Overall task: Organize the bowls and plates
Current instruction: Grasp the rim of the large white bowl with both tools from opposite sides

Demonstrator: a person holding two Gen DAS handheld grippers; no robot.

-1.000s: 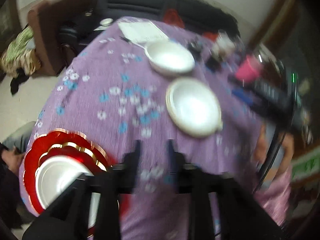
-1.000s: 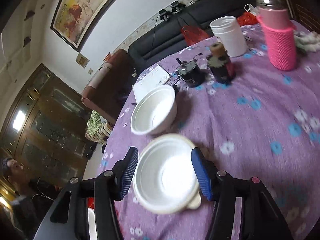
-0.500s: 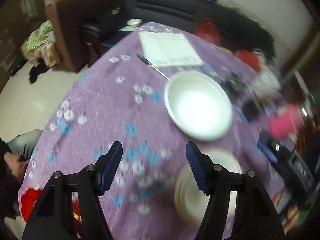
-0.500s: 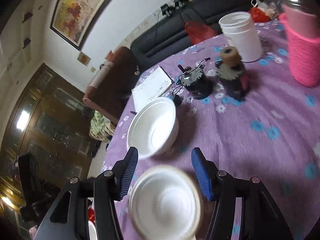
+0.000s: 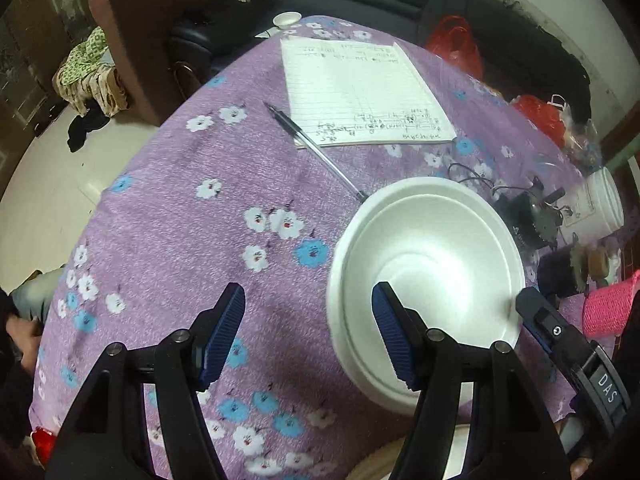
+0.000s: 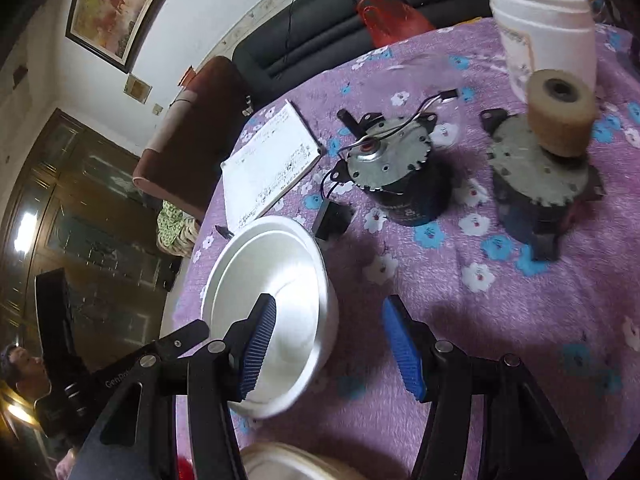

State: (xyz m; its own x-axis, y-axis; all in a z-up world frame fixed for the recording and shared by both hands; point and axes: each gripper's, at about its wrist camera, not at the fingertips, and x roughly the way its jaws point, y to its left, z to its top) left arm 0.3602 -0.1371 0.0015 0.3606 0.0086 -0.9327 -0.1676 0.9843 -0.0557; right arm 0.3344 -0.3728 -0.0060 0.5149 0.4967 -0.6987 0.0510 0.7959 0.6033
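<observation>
Both our claws have left the red plates and come over to the white bowl (image 5: pixel 426 284) on the purple counter (image 5: pixel 180 200). Our left claw (image 5: pixel 308 334) has spread wide, and our right claw (image 6: pixel 328 346) stays spread. Both hold nothing, with one finger over the bowl. We think the bowl gets picked next.

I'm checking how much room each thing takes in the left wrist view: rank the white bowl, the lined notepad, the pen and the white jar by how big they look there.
1. white bowl, though it is nearest the camera
2. lined notepad
3. white jar, partly cut off at the edge
4. pen, long but thin
</observation>
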